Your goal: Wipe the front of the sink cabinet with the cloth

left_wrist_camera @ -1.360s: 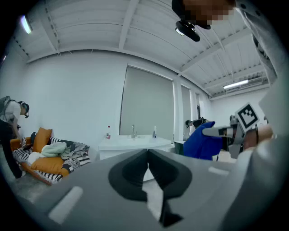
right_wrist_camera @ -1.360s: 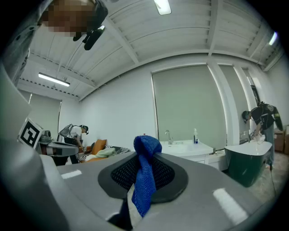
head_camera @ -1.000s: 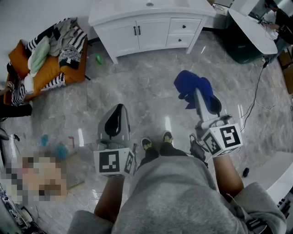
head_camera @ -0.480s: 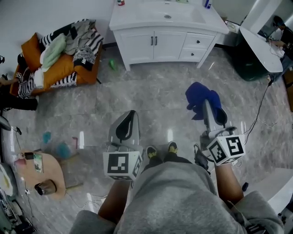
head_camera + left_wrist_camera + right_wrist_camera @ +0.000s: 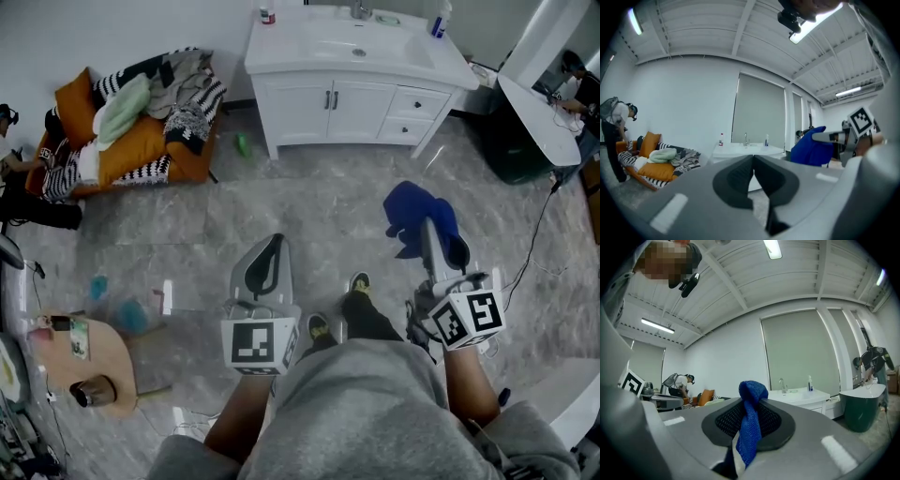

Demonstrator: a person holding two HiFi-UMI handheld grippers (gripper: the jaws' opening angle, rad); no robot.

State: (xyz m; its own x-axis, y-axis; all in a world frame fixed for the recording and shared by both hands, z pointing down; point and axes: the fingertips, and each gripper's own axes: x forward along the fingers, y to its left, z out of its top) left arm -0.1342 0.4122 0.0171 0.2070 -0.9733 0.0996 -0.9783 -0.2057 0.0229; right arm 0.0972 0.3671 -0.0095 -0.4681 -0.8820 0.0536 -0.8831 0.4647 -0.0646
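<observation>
Over the last second the sink cabinet [image 5: 356, 98] has slid lower in the head view. Its white top, basin and tap now show, where before only the doors and drawers did. Judged cause: the person is walking toward it across the marble floor [image 5: 281, 206], with one shoe [image 5: 359, 281] now stepped ahead of the other. This is the approach phase and wiping has not begun. The right gripper [image 5: 439, 246] is held forward, its fingers [image 5: 723, 420] pinching the blue cloth [image 5: 412, 211]. In the right gripper view a fold stands up above the pads, and in the head view the rest drapes over the tip. That hold looks the same across all three head frames. The left gripper [image 5: 267, 258] is carried alongside, its fingers [image 5: 736, 180] pressed together on nothing. The cloth remains well apart from the cabinet front. A small green thing [image 5: 243, 144] lies on the floor near the cabinet's left leg, seemingly off the walking line. Likely need: more steps, then the right gripper lowered to door height
</observation>
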